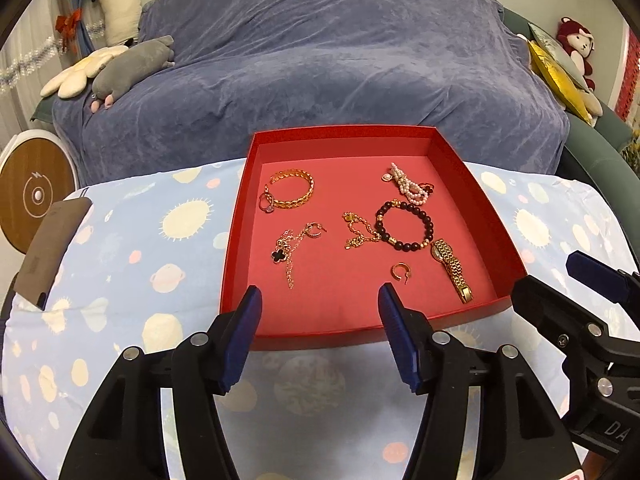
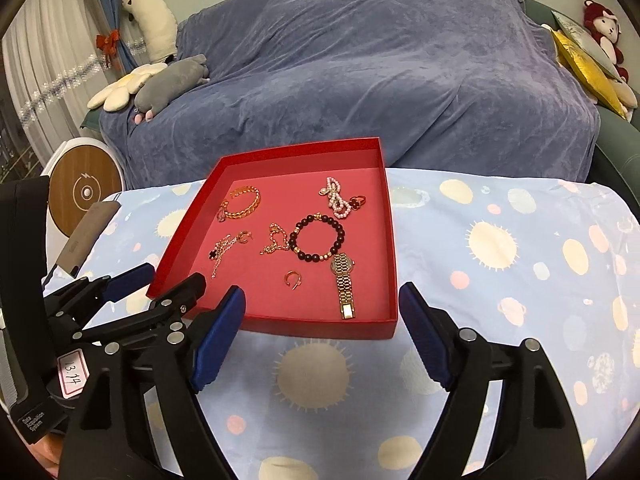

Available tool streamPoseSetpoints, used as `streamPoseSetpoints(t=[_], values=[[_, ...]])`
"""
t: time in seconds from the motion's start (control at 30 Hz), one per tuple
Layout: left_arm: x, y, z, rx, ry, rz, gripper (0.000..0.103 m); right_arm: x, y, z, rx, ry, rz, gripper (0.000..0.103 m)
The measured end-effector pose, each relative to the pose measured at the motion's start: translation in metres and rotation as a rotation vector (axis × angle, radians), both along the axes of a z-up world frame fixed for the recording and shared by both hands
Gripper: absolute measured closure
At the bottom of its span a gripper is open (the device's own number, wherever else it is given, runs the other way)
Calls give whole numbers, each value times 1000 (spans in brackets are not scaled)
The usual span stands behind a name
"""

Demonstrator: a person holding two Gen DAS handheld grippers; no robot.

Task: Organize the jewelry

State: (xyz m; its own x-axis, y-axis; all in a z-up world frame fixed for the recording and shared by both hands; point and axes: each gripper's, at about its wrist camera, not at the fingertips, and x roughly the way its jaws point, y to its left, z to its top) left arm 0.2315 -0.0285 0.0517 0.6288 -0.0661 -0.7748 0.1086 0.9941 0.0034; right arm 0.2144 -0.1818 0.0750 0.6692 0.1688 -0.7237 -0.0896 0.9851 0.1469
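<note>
Both grippers, left gripper and right gripper, hang open and empty near the red tray's front edge, jewelry inside. Only the right view shows a "13.14" tag.

One tray, one watch

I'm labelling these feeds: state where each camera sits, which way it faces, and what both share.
Left wrist: on the left hand-held gripper, angled down at the red tray; its open fingers show, the right hand-held gripper at right.
Right wrist: on the right one, same aim; the left one at left.
Shared: tray, gold watch, blue-covered sofa.
</note>
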Motion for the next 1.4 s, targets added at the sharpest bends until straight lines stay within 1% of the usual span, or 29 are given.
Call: streamPoseSetpoints(t=[0.2, 0.4, 0.47, 0.5, 0.57, 0.63, 0.73, 0.83, 0.93, 1.03, 1.23, 1.4], values=[[-7, 1, 2, -17, 3, 11, 45, -5, 1, 4, -4, 0, -8, 26], [-12, 3, 0, -6, 5, 12, 45, -11, 4, 1, -7, 3, -1, 26], [-15, 6, -2, -1, 6, 10, 42, -14, 5, -1, -12, 6, -1, 23], [-17, 7, -3, 3, 4, 11, 38, -16, 5, -1, -17, 3, -1, 21], [-22, 9, -4, 7, -3, 10, 34, -22, 6, -3, -25, 0, 5, 17], [-26, 10, -5, 9, -9, 6, 34, -27, 7, -5, -38, -5, 9, 14], [-31, 9, -6, 16, -16, 16, 34, -30, 6, -8, -36, -3, 0, 14], [-31, 11, -10, -1, 2, 31, 34, -28, 6, -12, -22, 22, -7, 13], [-34, 16, -14, -8, 13, 35, 33, -31, 9, -14, -39, 32, -8, 11], [-38, 16, -17, 5, 19, 39, 31, -36, 13, -16, -62, 25, -8, 10], [-40, 20, -23, -23, 43, 49, 31, -42, 17, -17, -96, -6, -16, 8], [-42, 17, -24, -4, 39, 49, 31, -43, 16, -19, -108, -10, -17, 7]])
